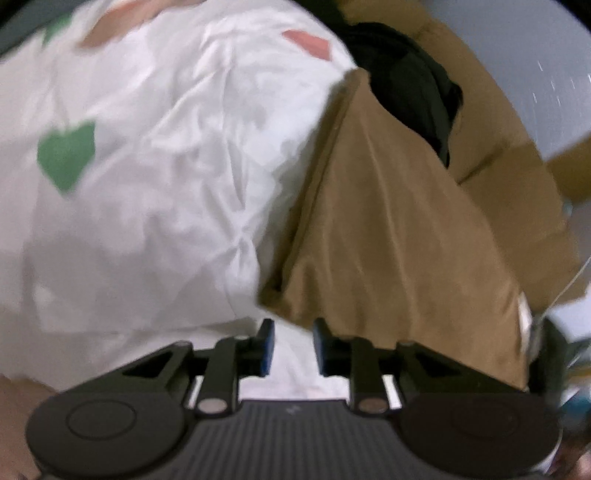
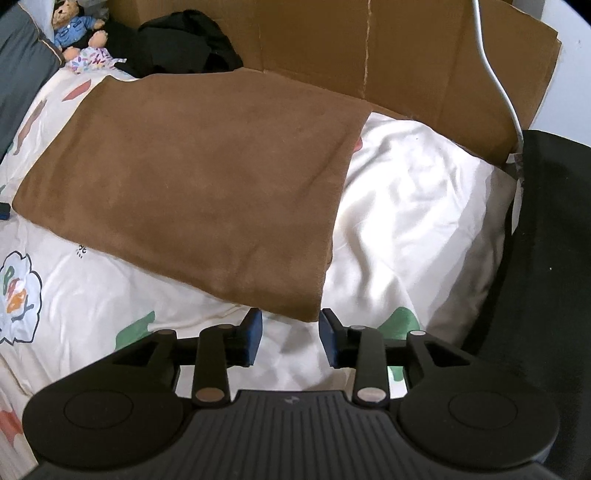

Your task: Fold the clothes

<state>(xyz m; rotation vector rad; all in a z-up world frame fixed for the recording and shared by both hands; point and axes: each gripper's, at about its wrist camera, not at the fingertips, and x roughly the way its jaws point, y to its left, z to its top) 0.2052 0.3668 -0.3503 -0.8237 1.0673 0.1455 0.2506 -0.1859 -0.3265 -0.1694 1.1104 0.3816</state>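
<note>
brown garment [image 2: 207,184] lies on the bed [image 2: 413,206], folded into a flat, roughly rectangular panel with clean edges, no sleeves or legs sticking out, so at least one fold looks done. going left to right in the right wrist view: teddy bear [image 2: 75,27] and a dark cloth pile [image 2: 184,40] at the far left corner, then the garment across the middle, cardboard [image 2: 406,51] propped behind it, white cable [image 2: 495,74] and something black [image 2: 546,258] at the right edge. left tool [image 1: 290,345] is spread a little, nothing between the pads, hanging just short of the garment's near corner; that view is blurred. right tool [image 2: 290,338] is also spread, empty, just off the near right corner of the cloth, not touching as far as i can tell. judgement: mid-task. panel is still wide, so probably one more fold across, then set aside. dark cloth pile behind looks unfolded, likely next, but can't tell what it is.
</note>
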